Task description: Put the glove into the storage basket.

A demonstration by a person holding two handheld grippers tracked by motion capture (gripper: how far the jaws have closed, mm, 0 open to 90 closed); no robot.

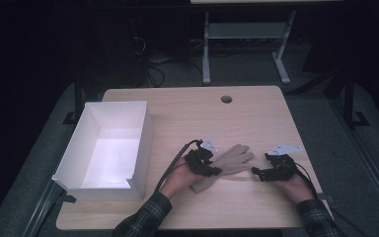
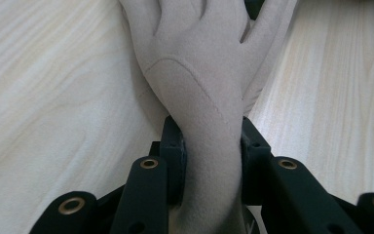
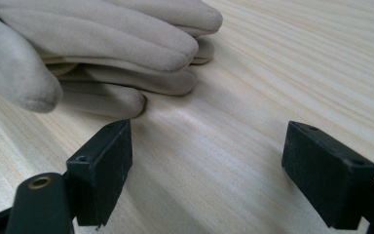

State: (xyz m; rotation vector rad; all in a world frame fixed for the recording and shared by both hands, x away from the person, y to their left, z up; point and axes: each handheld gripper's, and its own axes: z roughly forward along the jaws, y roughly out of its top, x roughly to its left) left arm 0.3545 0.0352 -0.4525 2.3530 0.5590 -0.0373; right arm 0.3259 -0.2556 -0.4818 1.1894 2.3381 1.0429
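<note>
An empty white box sits at the table's left. Mid-table lies a beige glove; the left gripper pinches its wrist, likely to lift it. The right gripper waits beside its fingertips, jaws open.
</note>
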